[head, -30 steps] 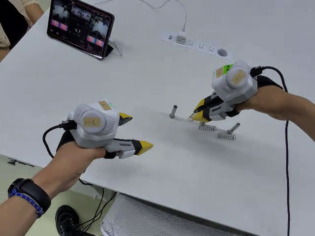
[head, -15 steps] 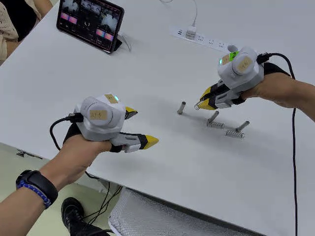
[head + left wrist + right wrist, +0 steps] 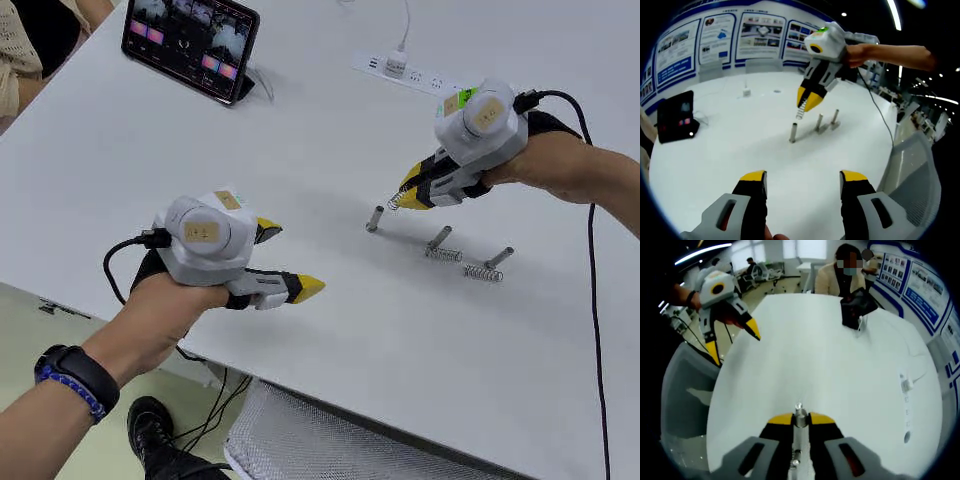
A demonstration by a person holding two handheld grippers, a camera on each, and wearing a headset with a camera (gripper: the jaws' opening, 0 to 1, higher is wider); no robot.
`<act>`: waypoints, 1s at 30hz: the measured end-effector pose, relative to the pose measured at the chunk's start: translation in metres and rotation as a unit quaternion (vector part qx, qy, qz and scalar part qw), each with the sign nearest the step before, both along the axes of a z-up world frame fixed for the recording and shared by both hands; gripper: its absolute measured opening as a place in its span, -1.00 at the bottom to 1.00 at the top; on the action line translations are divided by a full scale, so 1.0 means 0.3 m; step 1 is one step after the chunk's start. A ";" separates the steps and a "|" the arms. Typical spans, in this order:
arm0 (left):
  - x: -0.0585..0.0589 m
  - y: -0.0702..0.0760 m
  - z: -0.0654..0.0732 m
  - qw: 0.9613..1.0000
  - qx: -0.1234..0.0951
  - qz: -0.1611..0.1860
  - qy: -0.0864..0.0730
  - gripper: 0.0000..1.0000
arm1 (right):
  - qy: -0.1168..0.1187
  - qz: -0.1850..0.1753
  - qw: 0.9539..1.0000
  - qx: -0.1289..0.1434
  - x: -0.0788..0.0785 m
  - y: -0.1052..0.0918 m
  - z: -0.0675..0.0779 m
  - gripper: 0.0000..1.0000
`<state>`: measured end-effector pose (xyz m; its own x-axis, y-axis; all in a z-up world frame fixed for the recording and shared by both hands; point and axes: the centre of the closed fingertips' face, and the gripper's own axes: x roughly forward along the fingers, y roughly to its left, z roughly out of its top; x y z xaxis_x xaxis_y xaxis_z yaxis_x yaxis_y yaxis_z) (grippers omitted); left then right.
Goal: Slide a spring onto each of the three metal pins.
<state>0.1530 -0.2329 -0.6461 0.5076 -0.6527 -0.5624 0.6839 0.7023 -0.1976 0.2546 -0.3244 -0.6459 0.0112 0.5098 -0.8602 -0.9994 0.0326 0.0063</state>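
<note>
head view: my right hand-held gripper [image 3: 398, 200] is clamped on a spring [image 3: 393, 204], held just above the left pin [image 3: 374, 219]. two more pins [image 3: 439, 237] stand to its right on the desk [image 3: 200, 140], a loose spring [image 3: 444, 255] lying by each. my left hand-held gripper [image 3: 291, 258] hovers wide open, holding nothing, well apart from the pins. right gripper view: the spring pokes out between the closed tips.

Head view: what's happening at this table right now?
A person works with a hand-held gripper in each hand. The right hand-held gripper is shut on a spring, holding it close above one upright metal pin, not yet on it. Two more springs lie on the white table beside the other two pins. The left hand-held gripper hovers open, off to the side.
</note>
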 end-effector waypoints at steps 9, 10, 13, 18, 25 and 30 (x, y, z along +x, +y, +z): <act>-0.009 0.006 -0.002 1.000 -0.001 0.003 0.003 0.19 | 0.004 0.012 1.000 -0.001 -0.006 0.024 -0.013 -0.75; -0.011 0.008 -0.003 1.000 -0.001 0.004 0.003 0.19 | 0.005 0.012 1.000 -0.001 -0.008 0.026 -0.014 -0.75; -0.015 0.012 -0.005 1.000 0.000 0.004 0.005 0.18 | 0.007 0.016 1.000 -0.003 -0.002 0.028 -0.028 -0.75; -0.019 0.017 -0.006 1.000 -0.001 0.005 0.006 0.16 | 0.007 0.021 1.000 -0.006 0.005 0.032 -0.045 -0.75; -0.030 0.020 -0.008 1.000 -0.001 0.007 0.008 0.15 | 0.008 0.027 1.000 -0.011 0.005 0.046 -0.066 -0.75; -0.031 0.018 -0.007 1.000 -0.001 0.007 0.008 0.15 | 0.005 0.033 0.999 -0.015 0.002 0.055 -0.069 -0.75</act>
<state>0.1438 -0.2274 -0.6483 0.5079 -0.6464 -0.5694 0.6700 0.7119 -0.2106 0.2551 -0.3080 -0.6666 -0.0301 0.4831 -0.8751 -0.9993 -0.0328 0.0162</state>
